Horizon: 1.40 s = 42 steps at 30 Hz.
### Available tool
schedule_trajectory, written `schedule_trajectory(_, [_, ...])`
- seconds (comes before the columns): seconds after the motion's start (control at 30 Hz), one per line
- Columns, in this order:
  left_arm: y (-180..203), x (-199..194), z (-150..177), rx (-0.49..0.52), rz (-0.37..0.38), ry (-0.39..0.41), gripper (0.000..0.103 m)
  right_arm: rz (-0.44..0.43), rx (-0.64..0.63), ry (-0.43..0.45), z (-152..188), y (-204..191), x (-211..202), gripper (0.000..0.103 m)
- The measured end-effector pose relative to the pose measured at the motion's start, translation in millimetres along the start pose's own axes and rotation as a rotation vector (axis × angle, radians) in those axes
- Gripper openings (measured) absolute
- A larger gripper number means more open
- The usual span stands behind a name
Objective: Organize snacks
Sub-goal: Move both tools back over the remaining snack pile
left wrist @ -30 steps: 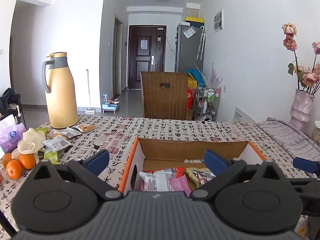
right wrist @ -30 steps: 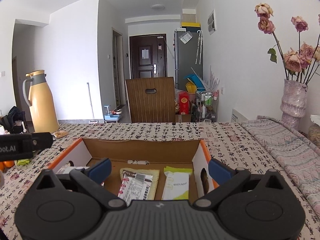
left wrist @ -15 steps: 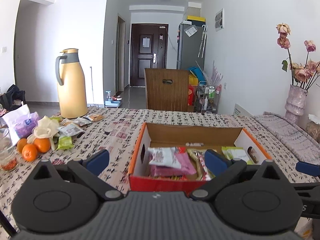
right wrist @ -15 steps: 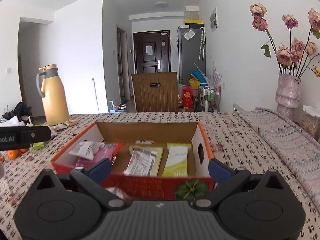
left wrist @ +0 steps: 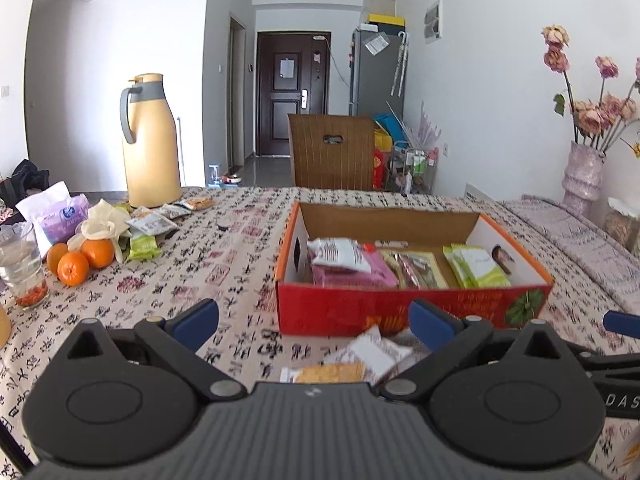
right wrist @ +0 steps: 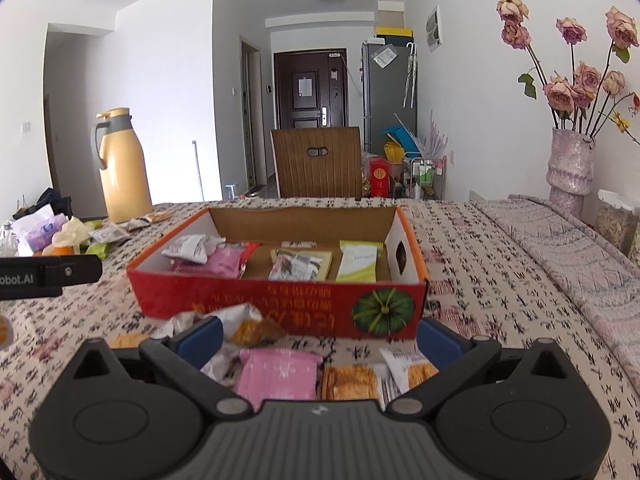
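- Right tool (right wrist: 318, 334): jaws wide apart, nothing between them, hovering low over the near edge of the bench (right wrist: 500, 280).
- Left tool (left wrist: 314, 320): also spread apart and empty, beside the right one on its left.
- Loose snack packets lie at the near edge, in front of the box. A pink packet (right wrist: 278, 374) sits directly below and between the right tool's jaws, long axis running roughly away from the camera; an orange cracker packet (right wrist: 350, 382) lies just beside it to the right.
- Under the left tool: a white packet (left wrist: 370, 354) and a cracker packet (left wrist: 330, 373), toward its right jaw.
- Judgement: the right tool is nearer the pink packet; a straight drop would straddle its short width.
- Red box (right wrist: 280, 308) just beyond the loose packets, open-topped, partly filled with sorted snacks.
- Far left corner: more packets (left wrist: 150, 224), oranges (left wrist: 80, 260), thermos (left wrist: 150, 144).
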State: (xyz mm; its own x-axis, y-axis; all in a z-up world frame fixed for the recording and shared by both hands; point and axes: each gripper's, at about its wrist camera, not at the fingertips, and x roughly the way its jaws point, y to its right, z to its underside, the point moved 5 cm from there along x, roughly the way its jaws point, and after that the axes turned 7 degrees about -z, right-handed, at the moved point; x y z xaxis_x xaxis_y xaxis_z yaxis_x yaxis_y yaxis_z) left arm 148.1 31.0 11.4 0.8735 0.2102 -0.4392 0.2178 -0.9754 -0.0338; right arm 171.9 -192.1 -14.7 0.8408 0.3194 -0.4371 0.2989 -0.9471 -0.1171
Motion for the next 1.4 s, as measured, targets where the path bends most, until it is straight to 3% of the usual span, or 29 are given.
schedule_trajectory(0.47, [-17.9,-1.9,61.5,0.039,0.031,-0.098,0.103,0.004,0.031,-0.126,57.0,9.5,-13.5,0.103])
schedule_trajectory(0.9, [-10.1,2.4,68.8,0.049,0.061,-0.124,0.103,-0.012,0.041,-0.177,70.8,2.0,7.4,0.103])
schedule_trajectory(1.13, [-11.9,5.4,69.9,0.040,0.061,-0.132,0.103,-0.042,0.070,-0.163,77.1,6.4,13.7,0.090])
schedule_trajectory(1.4, [-10.7,5.4,71.2,0.043,0.060,-0.138,0.103,-0.063,0.072,-0.142,79.3,10.7,9.4,0.082])
